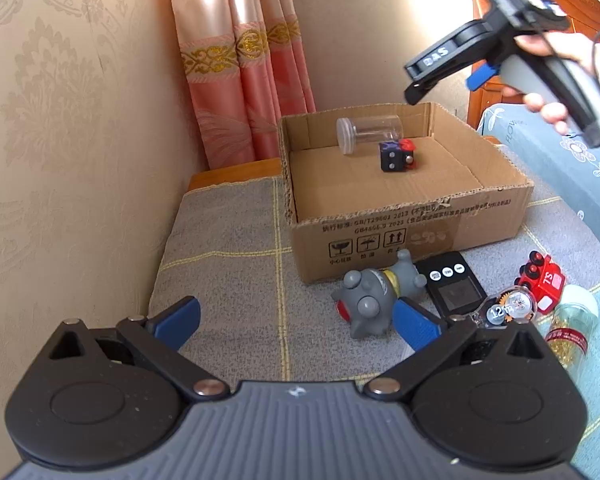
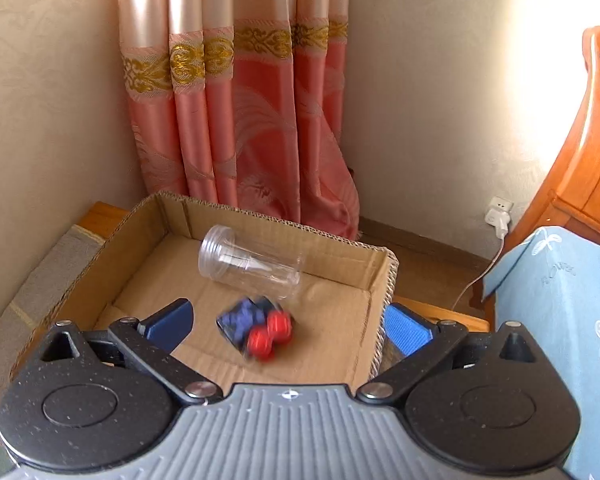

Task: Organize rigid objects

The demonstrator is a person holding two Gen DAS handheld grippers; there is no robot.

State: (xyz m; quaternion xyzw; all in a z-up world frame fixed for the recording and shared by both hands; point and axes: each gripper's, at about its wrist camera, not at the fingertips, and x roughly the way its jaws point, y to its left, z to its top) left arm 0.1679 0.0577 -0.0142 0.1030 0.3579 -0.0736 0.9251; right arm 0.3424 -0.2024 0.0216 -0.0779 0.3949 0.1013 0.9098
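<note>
An open cardboard box (image 1: 412,220) stands on a grey checked cloth. In it lie a clear plastic jar (image 1: 370,132) on its side and a dark cube toy with red knobs (image 1: 398,155). The right wrist view shows the box (image 2: 384,280), jar (image 2: 252,262) and blurred cube (image 2: 256,326). My left gripper (image 1: 296,320) is open and empty above the cloth, near a grey toy figure (image 1: 374,300). My right gripper (image 2: 288,324) is open and empty above the box; it shows in the left wrist view (image 1: 440,76), held high.
In front of the box lie a black timer (image 1: 452,284), a clear tape dispenser (image 1: 508,308), a red toy train (image 1: 544,280) and a small jar of gold bits (image 1: 572,320). A wall is on the left, a pink curtain (image 1: 244,72) behind, blue bedding (image 2: 560,320) on the right.
</note>
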